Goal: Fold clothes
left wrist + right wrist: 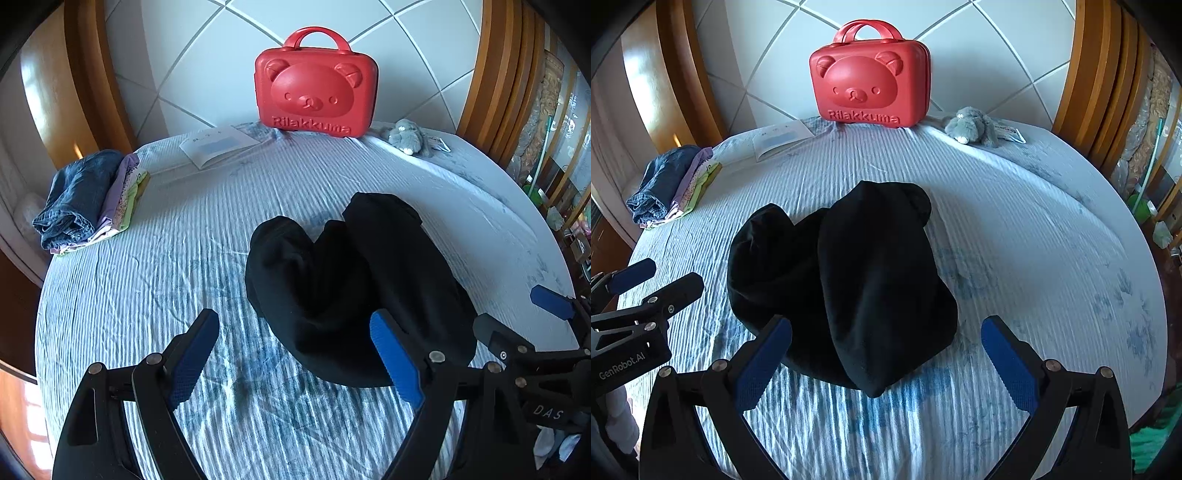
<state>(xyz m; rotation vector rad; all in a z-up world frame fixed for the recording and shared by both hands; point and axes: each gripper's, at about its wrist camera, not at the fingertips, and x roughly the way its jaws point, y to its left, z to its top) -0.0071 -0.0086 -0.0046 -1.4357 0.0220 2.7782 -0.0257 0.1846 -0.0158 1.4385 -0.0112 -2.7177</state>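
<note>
A black garment (343, 280) lies in a rumpled heap on the light blue striped bed sheet (166, 280); it also shows in the right wrist view (857, 280). My left gripper (295, 350) is open and empty, just in front of the garment's near left edge. My right gripper (886, 354) is open and empty, its fingers on either side of the garment's near tip. The right gripper shows at the right edge of the left wrist view (517, 314); the left gripper shows at the left edge of the right wrist view (657, 280).
A stack of folded clothes (88, 199) with denim on top lies at the bed's far left. A red Rilakkuma case (314, 92) stands at the headboard, with an open booklet (218, 144) to its left and a grey plush toy (406, 136) to its right.
</note>
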